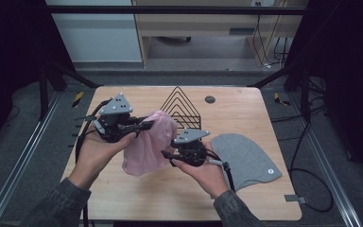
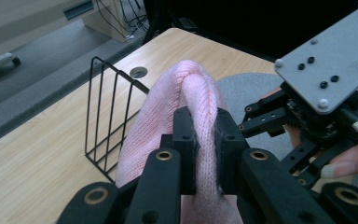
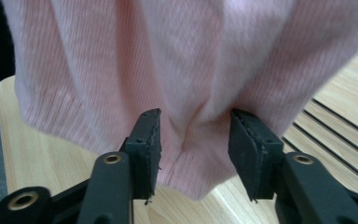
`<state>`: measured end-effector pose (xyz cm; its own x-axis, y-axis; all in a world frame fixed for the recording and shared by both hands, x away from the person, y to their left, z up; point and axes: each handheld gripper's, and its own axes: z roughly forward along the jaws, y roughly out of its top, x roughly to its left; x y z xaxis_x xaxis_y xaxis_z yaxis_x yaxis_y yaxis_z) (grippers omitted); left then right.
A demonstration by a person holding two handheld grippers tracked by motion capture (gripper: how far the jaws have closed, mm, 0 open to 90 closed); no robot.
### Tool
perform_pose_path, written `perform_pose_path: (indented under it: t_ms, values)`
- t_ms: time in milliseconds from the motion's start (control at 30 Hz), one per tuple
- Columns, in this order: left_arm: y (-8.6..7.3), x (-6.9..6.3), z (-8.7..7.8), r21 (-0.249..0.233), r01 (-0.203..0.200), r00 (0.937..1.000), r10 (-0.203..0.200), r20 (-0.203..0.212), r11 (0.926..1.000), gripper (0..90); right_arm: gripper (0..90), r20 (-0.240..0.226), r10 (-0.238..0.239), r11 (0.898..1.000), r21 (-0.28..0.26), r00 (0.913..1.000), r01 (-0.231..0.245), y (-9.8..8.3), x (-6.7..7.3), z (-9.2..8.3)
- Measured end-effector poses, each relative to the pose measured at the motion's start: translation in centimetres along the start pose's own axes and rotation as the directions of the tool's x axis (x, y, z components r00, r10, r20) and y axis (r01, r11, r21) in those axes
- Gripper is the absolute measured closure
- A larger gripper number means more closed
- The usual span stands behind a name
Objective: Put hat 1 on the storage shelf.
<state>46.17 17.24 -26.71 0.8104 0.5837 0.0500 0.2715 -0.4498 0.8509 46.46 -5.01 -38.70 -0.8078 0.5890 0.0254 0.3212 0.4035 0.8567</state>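
Observation:
A pink knit hat (image 1: 149,142) hangs above the wooden table (image 1: 123,194) between my two hands. My left gripper (image 1: 149,125) is shut on a thick fold at the hat's top; in the left gripper view the jaws (image 2: 205,122) squeeze the pink hat (image 2: 196,88) tightly. My right gripper (image 1: 165,153) comes in from the right at the hat's lower part. In the right gripper view its jaws (image 3: 193,135) stand apart, with the bottom edge of the pink hat (image 3: 168,70) hanging between the pads, creased but not visibly pressed.
A grey hat (image 1: 248,158) lies flat on the table at the right. A black wire rack (image 1: 182,111) stands just behind the pink hat. A round cable hole (image 1: 210,99) sits near the far edge. Dark frame rails run along both sides of the table.

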Motion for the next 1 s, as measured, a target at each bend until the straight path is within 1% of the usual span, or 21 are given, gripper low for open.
perform_pose_path:
  t_ms: [67,167,200,233,267,300,333,400,433,467,500,533,567,600,633,667,700,733,767,900,1000]
  values:
    - [0.0,-0.2,0.1,0.000,-0.002,1.0000,0.002,0.010,1.0000,81.4,56.4,-0.003,-0.004,1.000,0.000,1.0000,0.004,0.1,0.0,0.1]
    - [-0.1,-0.5,0.4,-0.002,0.001,0.9997,-0.001,0.024,1.0000,81.4,64.0,-0.010,-0.016,1.000,-0.001,0.9998,0.016,0.3,0.1,0.3]
    - [-0.2,-0.6,0.5,-0.001,-0.001,0.9997,0.001,0.025,1.0000,81.4,69.9,-0.011,-0.017,1.000,-0.002,0.9998,0.017,0.3,0.1,0.3]
    - [-0.3,-0.6,0.5,0.002,-0.007,0.9998,0.007,0.019,1.0000,81.4,76.0,-0.017,-0.022,1.000,-0.005,0.9996,0.022,0.3,0.1,0.3]
    - [-0.3,-0.6,0.5,0.003,-0.008,0.9999,0.008,0.010,1.0000,81.4,80.2,-0.021,-0.026,1.000,-0.007,0.9995,0.026,0.3,0.1,0.3]
    - [-0.3,-0.6,0.5,0.003,-0.008,0.9999,0.008,0.010,1.0000,81.3,80.2,-0.021,-0.026,1.000,-0.007,0.9995,0.026,0.3,0.1,0.3]
    - [-0.4,-0.5,0.4,0.004,-0.009,0.9999,0.009,0.004,1.0000,81.2,83.7,-0.035,-0.025,1.000,-0.007,0.9991,0.025,0.3,0.0,0.1]
    - [-0.6,0.0,0.3,0.020,-0.024,0.9988,0.025,-0.043,0.9995,81.1,84.2,-0.043,-0.028,1.000,-0.003,0.9987,0.028,0.3,0.0,-0.1]
    - [-0.7,0.2,0.2,0.032,-0.044,0.9963,0.046,-0.072,0.9985,80.8,84.4,-0.048,-0.036,0.999,0.000,0.9982,0.036,0.4,-0.1,-0.3]
    - [-0.9,0.6,0.3,0.053,-0.066,0.9908,0.071,-0.115,0.9964,79.8,84.7,-0.059,-0.040,0.999,0.004,0.9974,0.040,0.7,-0.2,-1.0]
    - [-1.0,0.8,0.3,0.053,-0.061,0.9904,0.067,-0.121,0.9967,78.8,84.8,-0.069,-0.041,0.999,0.001,0.9968,0.041,0.9,-0.3,-1.5]
    - [-1.0,0.8,0.3,0.053,-0.061,0.9904,0.067,-0.121,0.9967,78.1,84.8,-0.069,-0.041,0.999,0.001,0.9968,0.041,0.9,-0.3,-1.5]
    - [-1.2,1.2,0.5,0.052,-0.056,0.9900,0.062,-0.126,0.9971,77.6,84.9,-0.084,-0.047,0.999,-0.001,0.9954,0.047,1.5,-0.4,-2.4]
    - [-1.3,1.4,0.5,0.052,-0.055,0.9897,0.061,-0.129,0.9971,77.0,85.1,-0.087,-0.054,0.999,-0.004,0.9948,0.053,1.7,-0.5,-2.8]
    - [-1.4,1.6,0.6,0.046,-0.048,0.9911,0.053,-0.122,0.9978,76.8,85.2,-0.086,-0.061,0.998,-0.007,0.9945,0.060,2.1,-0.6,-3.4]
    - [-1.4,1.6,0.6,0.046,-0.048,0.9911,0.053,-0.122,0.9978,76.6,85.2,-0.086,-0.061,0.998,-0.007,0.9945,0.060,2.1,-0.6,-3.4]
    - [-1.6,1.6,0.8,0.033,-0.040,0.9921,0.043,-0.117,0.9987,76.4,85.4,-0.082,-0.065,0.998,-0.009,0.9945,0.065,2.7,-0.8,-4.2]
    - [-1.6,1.7,0.9,0.039,-0.044,0.9925,0.048,-0.113,0.9983,76.3,85.4,-0.078,-0.068,0.998,-0.009,0.9947,0.067,2.9,-1.0,-4.5]
    - [-1.7,1.6,1.0,0.028,-0.033,0.9932,0.036,-0.111,0.9991,76.5,85.5,-0.068,-0.070,0.998,-0.002,0.9952,0.070,3.2,-1.2,-4.8]
    - [-1.8,1.8,1.4,0.033,-0.022,0.9961,0.025,-0.084,0.9992,81.5,85.6,-0.047,-0.065,0.998,0.004,0.9968,0.065,3.6,-2.2,-5.7]
    - [-1.8,1.8,1.6,0.030,-0.023,0.9960,0.025,-0.086,0.9993,83.0,85.8,-0.045,-0.055,0.999,0.002,0.9975,0.055,3.6,-2.7,-6.2]
